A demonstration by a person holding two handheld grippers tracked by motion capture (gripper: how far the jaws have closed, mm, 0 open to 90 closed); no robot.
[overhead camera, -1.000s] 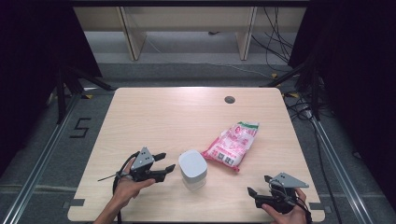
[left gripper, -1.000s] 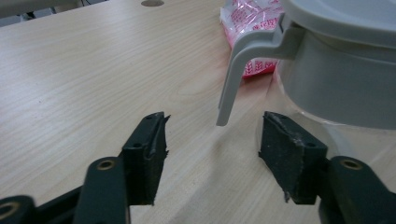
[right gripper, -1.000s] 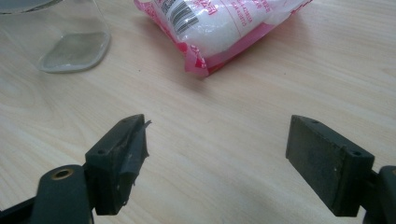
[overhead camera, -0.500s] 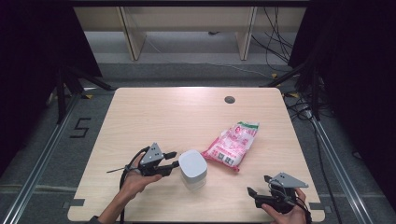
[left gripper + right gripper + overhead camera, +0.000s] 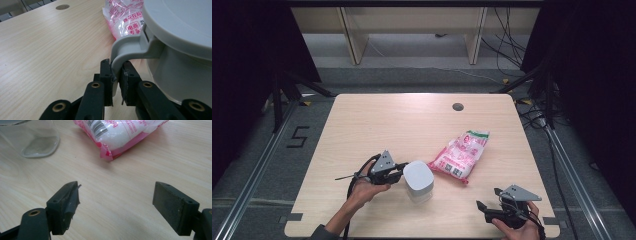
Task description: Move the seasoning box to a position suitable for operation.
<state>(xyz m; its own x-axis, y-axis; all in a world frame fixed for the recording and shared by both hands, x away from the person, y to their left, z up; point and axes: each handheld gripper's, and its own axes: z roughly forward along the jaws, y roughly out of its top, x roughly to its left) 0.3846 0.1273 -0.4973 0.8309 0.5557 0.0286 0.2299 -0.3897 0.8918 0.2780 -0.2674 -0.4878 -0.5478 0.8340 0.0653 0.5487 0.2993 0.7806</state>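
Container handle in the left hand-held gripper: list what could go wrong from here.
1. The left hand-held gripper, jaws just closed, pinches only the thin handle; the container may twist or tip when lifted.
2. The pink bag lies close beside it and could get dragged.
3. The right hand-held gripper stands open, giving no support.

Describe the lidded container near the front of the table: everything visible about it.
The container stands upright on the table, just left of the pink bag and apart from it. It has a clear body, seemingly empty, a pale grey plastic lid and a grey curved handle on the side. The left gripper has just been closing, and its jaws now pinch that handle. Nothing else touches it.
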